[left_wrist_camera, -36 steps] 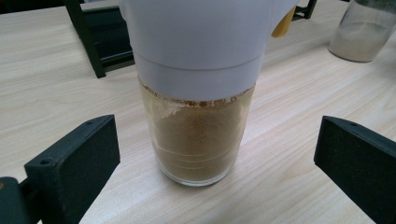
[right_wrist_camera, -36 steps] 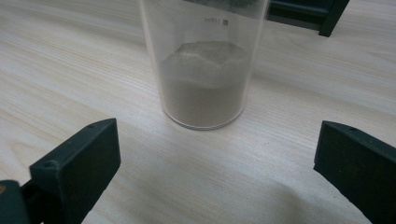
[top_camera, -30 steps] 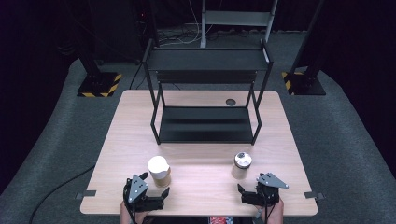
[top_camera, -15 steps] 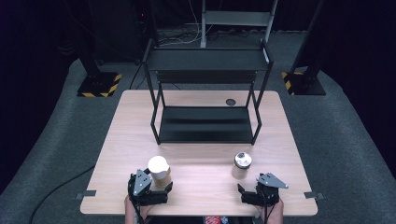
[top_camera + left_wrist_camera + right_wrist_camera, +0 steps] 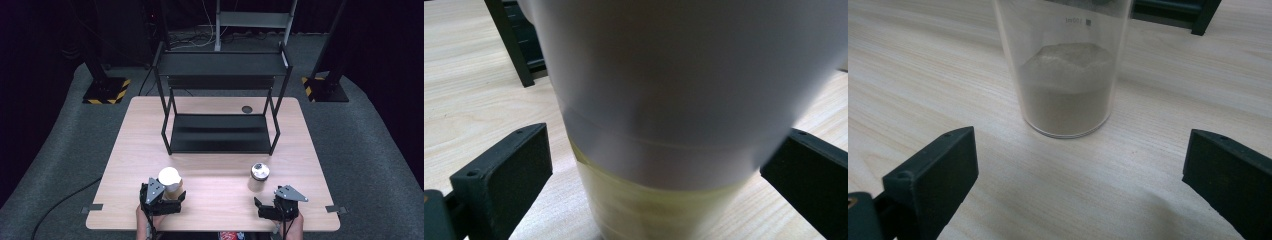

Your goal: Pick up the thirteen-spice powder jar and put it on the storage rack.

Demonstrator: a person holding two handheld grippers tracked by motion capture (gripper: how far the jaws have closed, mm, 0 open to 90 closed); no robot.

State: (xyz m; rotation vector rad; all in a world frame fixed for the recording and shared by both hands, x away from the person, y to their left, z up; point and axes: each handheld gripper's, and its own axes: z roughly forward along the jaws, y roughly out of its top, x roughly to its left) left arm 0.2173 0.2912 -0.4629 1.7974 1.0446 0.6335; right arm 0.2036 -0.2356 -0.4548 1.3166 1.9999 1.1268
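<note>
Wooden table carries a black 2-tier metal rack at its far middle. Nearer the person stand a white cup at the left and a clear jar of brown powder at the right. Left gripper has wide jaws flanking the cup; right gripper, jaws wide, sits short of the jar.

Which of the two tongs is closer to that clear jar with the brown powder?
The right tongs. They sit open just short of the jar, not touching. The left tongs are off to the side, around a white cup.
</note>
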